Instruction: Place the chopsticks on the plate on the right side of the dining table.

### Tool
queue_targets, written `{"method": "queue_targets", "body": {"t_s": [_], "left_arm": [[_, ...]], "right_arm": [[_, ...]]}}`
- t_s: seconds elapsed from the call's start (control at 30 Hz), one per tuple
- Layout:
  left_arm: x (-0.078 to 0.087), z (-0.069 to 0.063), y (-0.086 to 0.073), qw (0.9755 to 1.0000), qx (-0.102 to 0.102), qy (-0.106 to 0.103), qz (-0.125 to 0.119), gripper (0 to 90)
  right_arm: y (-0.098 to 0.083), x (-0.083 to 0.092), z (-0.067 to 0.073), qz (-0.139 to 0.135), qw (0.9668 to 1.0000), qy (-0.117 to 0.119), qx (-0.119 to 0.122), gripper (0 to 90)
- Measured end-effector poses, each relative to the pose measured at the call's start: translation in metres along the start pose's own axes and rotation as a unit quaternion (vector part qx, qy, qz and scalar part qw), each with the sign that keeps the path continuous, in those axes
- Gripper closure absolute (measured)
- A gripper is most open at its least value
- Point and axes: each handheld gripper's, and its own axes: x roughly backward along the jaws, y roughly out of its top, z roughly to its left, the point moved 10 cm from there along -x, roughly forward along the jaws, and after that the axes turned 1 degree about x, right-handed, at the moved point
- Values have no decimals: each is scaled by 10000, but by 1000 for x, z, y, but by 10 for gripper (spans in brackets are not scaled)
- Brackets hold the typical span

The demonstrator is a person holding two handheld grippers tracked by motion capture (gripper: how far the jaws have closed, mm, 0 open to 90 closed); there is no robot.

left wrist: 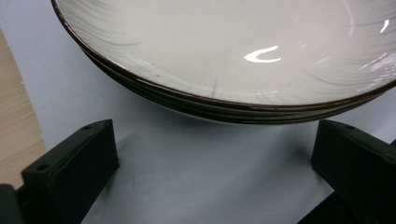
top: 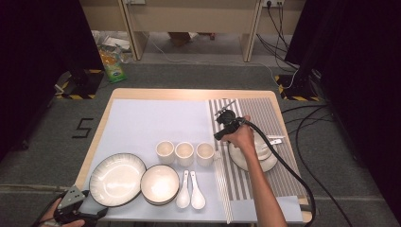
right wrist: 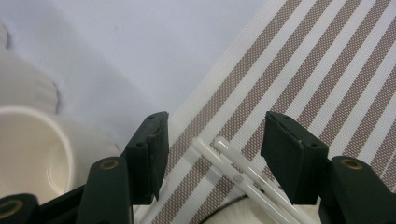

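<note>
Chopsticks (right wrist: 243,177) lie on the striped mat (right wrist: 299,79) between my right gripper (right wrist: 212,158)'s parted tongs, seemingly just placed. My left gripper (left wrist: 215,177) waits apart by the big plate (left wrist: 224,51); 3 cups (top: 185,153) and 2 spoons (top: 190,190) look unplaced.

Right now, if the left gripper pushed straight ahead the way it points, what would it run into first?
Probably the large dark-rimmed white ceramic plate: in the left gripper view its edge lies straight ahead of the open left gripper, with bare pale blue mat between. How large the gap is remains unclear.

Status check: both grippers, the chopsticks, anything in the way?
Left gripper open before large dark-rimmed plate. Right gripper open astride white chopsticks lying on striped placemat. White cup close beside.
</note>
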Motion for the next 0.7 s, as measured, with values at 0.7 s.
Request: {"method": "queue_targets", "body": {"t_s": [0.7], "left_arm": [[0, 0, 0, 10000, -5, -1, 0, 0]], "right_arm": [[-10, -17, -9, 281, 9978, -254, -546, 446]]}}
